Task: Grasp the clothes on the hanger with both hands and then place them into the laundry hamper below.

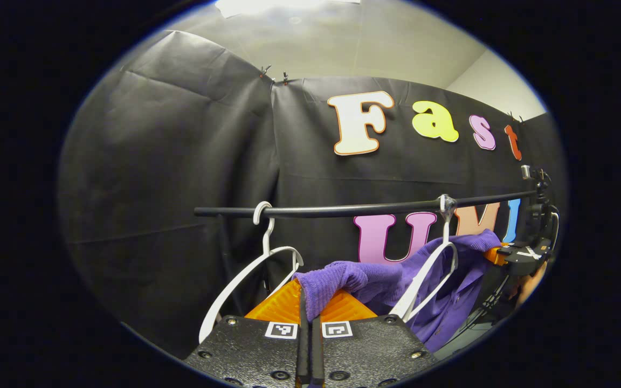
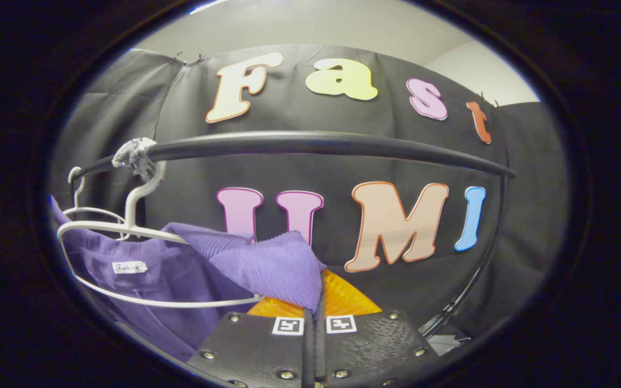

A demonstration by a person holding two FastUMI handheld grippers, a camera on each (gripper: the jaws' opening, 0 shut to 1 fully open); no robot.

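Purple sweater (image 1: 375, 280) in left gripper view: left tool (image 1: 306, 302) clamped on a shoulder fold, garment half off white hanger (image 1: 423, 280) on rail (image 1: 343, 209). Right gripper view: right tool (image 2: 316, 302) pinching other shoulder of sweater. Best to lift both ends evenly & clear hanger before lowering; hamper unseen.
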